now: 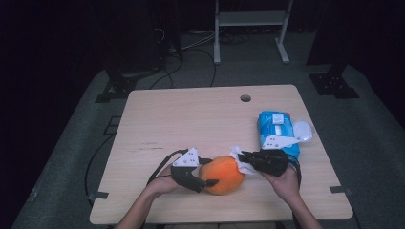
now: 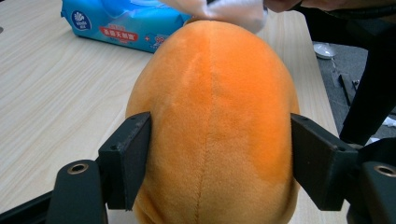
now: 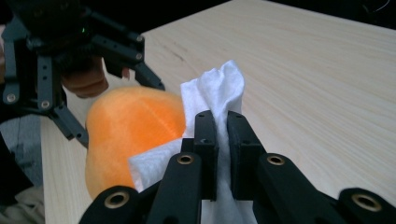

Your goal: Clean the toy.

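Left tool point(image 1: 210, 181) and right tool point(image 1: 242, 156) both showing black jaws, brass-ringed screw holes, grey three-cornered top plates; black cable trailing off left; forearms showing bare.

Overhead and close gripper views share orange plush toy point(image 1: 222, 174).

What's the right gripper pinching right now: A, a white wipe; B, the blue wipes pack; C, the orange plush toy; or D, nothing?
A: in the right gripper view the right gripper has its jaws shut on a white wipe, next to the orange plush toy.
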The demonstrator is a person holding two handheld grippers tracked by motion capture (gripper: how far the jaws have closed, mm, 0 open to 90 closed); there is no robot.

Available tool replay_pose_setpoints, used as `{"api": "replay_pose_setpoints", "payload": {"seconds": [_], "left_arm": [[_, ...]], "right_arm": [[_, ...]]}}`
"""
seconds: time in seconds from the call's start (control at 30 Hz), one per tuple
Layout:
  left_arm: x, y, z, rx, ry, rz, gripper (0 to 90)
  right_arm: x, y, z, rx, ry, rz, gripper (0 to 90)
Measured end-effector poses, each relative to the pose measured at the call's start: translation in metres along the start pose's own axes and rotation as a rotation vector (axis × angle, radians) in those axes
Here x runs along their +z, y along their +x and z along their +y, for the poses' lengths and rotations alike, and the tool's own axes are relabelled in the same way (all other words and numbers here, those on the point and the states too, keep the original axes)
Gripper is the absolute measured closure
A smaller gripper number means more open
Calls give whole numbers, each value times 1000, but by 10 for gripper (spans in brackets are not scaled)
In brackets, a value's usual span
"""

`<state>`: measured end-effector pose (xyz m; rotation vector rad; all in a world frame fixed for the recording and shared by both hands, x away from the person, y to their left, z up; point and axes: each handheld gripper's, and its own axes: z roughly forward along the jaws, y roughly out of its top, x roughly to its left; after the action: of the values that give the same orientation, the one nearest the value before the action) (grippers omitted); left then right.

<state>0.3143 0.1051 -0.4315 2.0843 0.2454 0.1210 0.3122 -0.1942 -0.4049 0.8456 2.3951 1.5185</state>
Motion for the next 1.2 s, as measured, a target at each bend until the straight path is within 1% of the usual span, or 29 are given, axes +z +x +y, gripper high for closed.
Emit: {"api": "replay_pose_setpoints", "payload": {"seconds": [0.03, 0.1, 0.2, 0.27, 0.3, 0.33, 0.4, 0.47, 0.53, 0.6, 0.7, 0.73, 0.77, 0.8, 0.87, 0.93, 0.97, 1.0, 1.03, 1.07, 1.13, 1.2], "left_arm": [[0, 0, -1, -3, -3, -1, 267], [0, 0, -1, -6, -4, 0, 267], [0, 1, -1, -5, -2, -1, 267], [0, 0, -1, -4, -2, -2, 266], [0, 0, -1, -5, -1, -2, 265], [1, 0, -1, -6, -2, -1, 263], [2, 0, -1, -7, -4, -1, 261], [2, 0, 0, -5, -2, 0, 260], [1, 0, -1, -7, -2, -1, 260], [1, 0, -1, -9, -3, -1, 259], [2, -1, 0, -5, -3, 0, 259], [2, -1, 0, -5, -3, 0, 259], [2, -1, 0, -5, -2, 0, 258], [2, -1, 0, -5, -1, 0, 257], [3, -2, 2, 1, 0, 2, 255], [4, -3, 3, 10, 5, 5, 254], [4, -4, 3, 12, 6, 5, 254], [4, -4, 3, 13, 7, 5, 254], [4, -4, 3, 11, 5, 5, 254], [4, -3, 2, 7, 2, 5, 254], [4, -3, 2, 5, 0, 4, 254], [4, -3, 2, 8, 0, 4, 254]], "right_arm": [[2, 0, -2, -5, 11, -4, 829], [3, -6, -6, 21, 16, 3, 829], [1, -14, -11, 34, 31, -33, 828], [-2, -16, -12, 46, 25, -37, 828], [-4, -15, -11, 48, 17, -37, 828], [-6, -13, -8, 48, 0, -25, 828], [-7, -8, -4, 36, -17, 0, 828], [-4, -2, 0, 13, -11, 15, 828], [2, 1, -2, -8, 21, 7, 828], [4, -5, -5, 19, 24, 19, 828], [0, -16, -10, 49, 45, -32, 829], [-2, -19, -12, 69, 41, -30, 829], [-4, -20, -12, 76, 32, -32, 829], [-6, -19, -11, 76, 23, -28, 828], [-8, -15, -6, 75, -9, 6, 828], [-5, -8, -1, 52, -23, 30, 828], [-3, -4, 1, 39, -21, 40, 828], [0, -1, 2, 26, -6, 46, 828], [3, 0, 1, 14, 10, 38, 828], [5, -1, -1, 16, 16, 41, 829], [6, -6, -4, 38, 16, 48, 829], [4, -11, -7, 54, 20, 37, 829]]}}
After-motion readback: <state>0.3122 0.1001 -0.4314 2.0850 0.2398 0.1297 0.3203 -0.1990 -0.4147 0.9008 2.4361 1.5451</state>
